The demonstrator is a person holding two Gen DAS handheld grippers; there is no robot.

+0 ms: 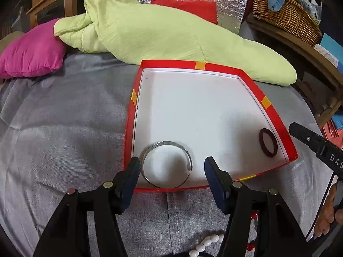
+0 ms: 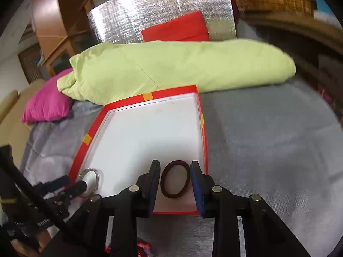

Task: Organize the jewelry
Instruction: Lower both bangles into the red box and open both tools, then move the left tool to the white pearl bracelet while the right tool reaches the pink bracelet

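Observation:
A shallow red box (image 1: 171, 63) (image 2: 128, 102) with a white floor lies on the grey bedspread. In its near left corner lies a silver bangle (image 1: 169, 143) (image 2: 97, 174). My left gripper (image 1: 172, 167) stands open just above it, with a finger on either side and neither pad pressing. A dark red bangle (image 1: 260, 138) (image 2: 164, 184) lies flat by the right wall. My right gripper (image 2: 175, 171) straddles this one, open, and its pads are clear of the ring. White beads (image 1: 205, 243) and red beads (image 1: 254, 215) (image 2: 142, 245) lie on the spread below the grippers.
A rolled light green quilt (image 1: 171, 34) lies behind the box, with a pink pillow (image 1: 32, 55) to its left and a red cushion (image 1: 193, 8) behind. A wicker basket (image 1: 285, 15) sits on a wooden shelf at the right. Grey bedspread (image 1: 64, 128) surrounds the box.

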